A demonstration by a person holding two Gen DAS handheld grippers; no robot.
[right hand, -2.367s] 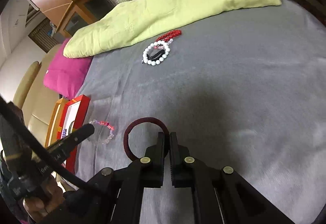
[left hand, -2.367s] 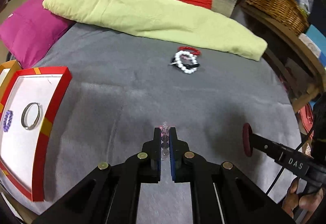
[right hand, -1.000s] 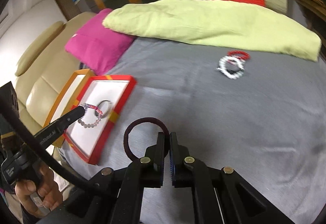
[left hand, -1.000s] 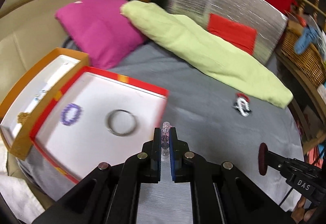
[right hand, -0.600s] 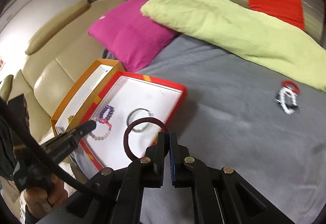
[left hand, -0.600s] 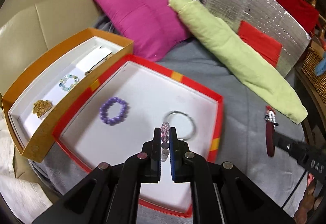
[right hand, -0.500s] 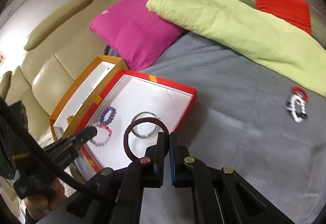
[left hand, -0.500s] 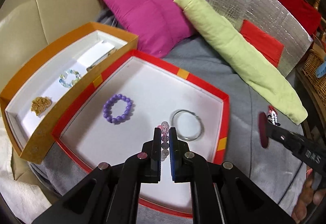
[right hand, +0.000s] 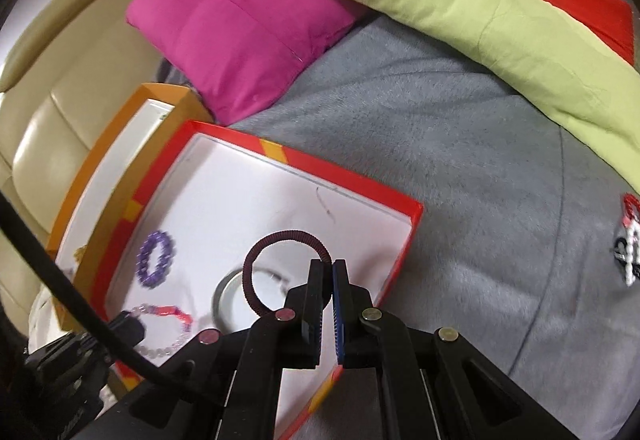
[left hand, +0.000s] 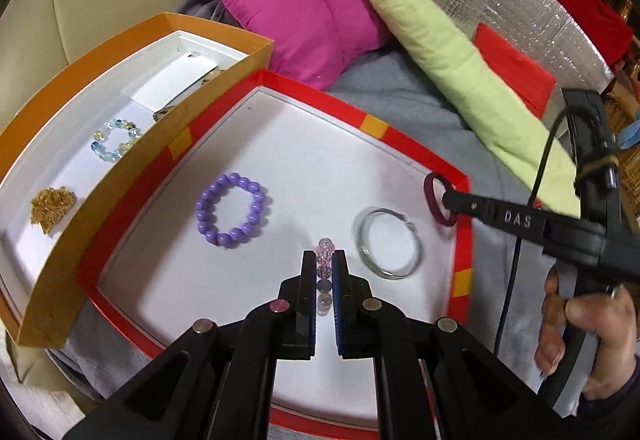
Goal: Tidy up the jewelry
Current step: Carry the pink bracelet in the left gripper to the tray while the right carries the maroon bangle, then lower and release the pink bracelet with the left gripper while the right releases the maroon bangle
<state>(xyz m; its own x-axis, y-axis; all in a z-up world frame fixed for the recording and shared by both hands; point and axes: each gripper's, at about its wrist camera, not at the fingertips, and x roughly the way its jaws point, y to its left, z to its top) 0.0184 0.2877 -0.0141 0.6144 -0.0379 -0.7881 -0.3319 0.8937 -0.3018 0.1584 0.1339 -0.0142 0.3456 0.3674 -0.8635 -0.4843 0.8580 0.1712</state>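
Blurred beaded pile (right hand: pixel 630 252) at edge

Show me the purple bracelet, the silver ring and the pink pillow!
purple bracelet (left hand: pixel 256 200): left wrist view, right-side beads.
silver ring (left hand: pixel 362 236): left wrist view, left rim.
pink pillow (right hand: pixel 240 20): right wrist view, middle.

Magenta cushion (left hand: pixel 296 0) against lime-green blanket roll (left hand: pixel 452 68) (grey bedcover (right hand: pixel 460 144) beneath); beige sofa (right hand: pixel 68 80) behind.

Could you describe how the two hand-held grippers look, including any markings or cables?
Both are black. The left hand-held gripper has blue-lined fingers and silver pivot bolts. The right hand-held gripper looks the same; from the left view, white "DAS" lettering and a black cable show on it.
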